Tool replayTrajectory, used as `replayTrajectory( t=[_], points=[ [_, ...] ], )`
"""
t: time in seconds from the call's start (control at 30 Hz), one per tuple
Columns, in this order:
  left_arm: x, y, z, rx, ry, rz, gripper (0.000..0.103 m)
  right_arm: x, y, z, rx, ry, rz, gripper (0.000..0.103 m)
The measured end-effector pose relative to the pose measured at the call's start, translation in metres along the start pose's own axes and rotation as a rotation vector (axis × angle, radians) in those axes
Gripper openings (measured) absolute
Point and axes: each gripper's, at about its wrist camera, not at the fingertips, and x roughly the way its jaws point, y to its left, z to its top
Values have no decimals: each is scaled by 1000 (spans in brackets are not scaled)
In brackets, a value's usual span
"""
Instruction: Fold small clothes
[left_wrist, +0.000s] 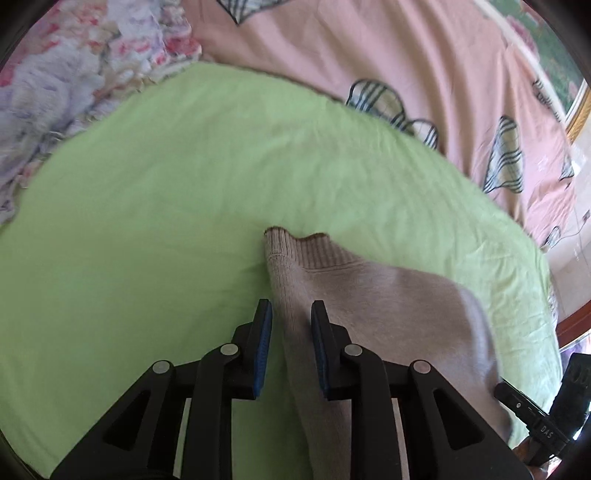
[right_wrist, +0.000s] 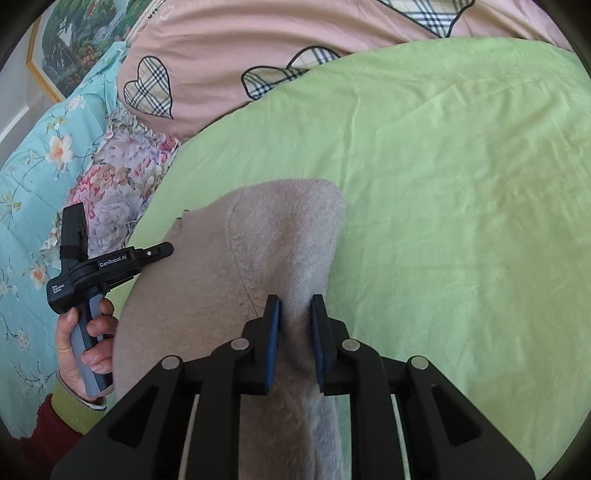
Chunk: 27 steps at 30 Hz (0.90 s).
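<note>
A small beige knit garment (left_wrist: 373, 295) with a ribbed hem hangs over a green sheet (left_wrist: 166, 184). My left gripper (left_wrist: 291, 314) is shut on a bunched edge of it, the cloth running between the blue pads. In the right wrist view the same beige garment (right_wrist: 258, 251) is held up, and my right gripper (right_wrist: 295, 306) is shut on another bunched part of it. The left gripper, held in a hand, also shows in the right wrist view (right_wrist: 162, 251) at the garment's left side. The right gripper's body shows at the left wrist view's lower right edge (left_wrist: 535, 417).
The green sheet (right_wrist: 461, 221) covers the bed. A pink quilt with plaid hearts (right_wrist: 258, 44) lies behind it. Floral bedding (left_wrist: 55, 74) is bunched at the far left. A turquoise floral cover (right_wrist: 29, 184) and a framed picture (right_wrist: 70, 40) are at the side.
</note>
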Motion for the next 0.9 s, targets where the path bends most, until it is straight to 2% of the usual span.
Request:
replayTrajectory(
  t=[0.1,0.13,0.23,0.3,0.37,0.47,0.57,0.63,0.8,0.9],
  points=[
    [-30,-7,-16,24,-27,0,22,-23,4,-6,2,-45,10,50],
    [-42,-10,-25,34,-35,-10,22,-31,8,-10,-9,-60,18,53],
    [-66,-20,-53,61,-41,-32,31,-48,20,-22,-48,-73,25,53],
    [-85,-29,-80,96,-49,-29,47,-55,26,-30,-62,-71,36,53],
    [-98,-35,-100,121,-54,-20,54,-61,30,-41,-74,-66,34,54],
    [-112,-43,-132,157,-44,-16,56,-68,36,-58,-95,-55,22,54],
    [-123,-45,-163,178,-25,-6,63,-74,38,-71,-100,-46,24,56],
    [-129,-45,-178,197,-20,13,64,-77,40,-79,-109,-39,21,59],
    [-140,-44,-209,233,-23,107,77,-85,49,-102,-176,-15,-11,71],
    [-145,-39,-223,230,-21,142,77,-85,53,-114,-216,13,-30,76]
  ],
)
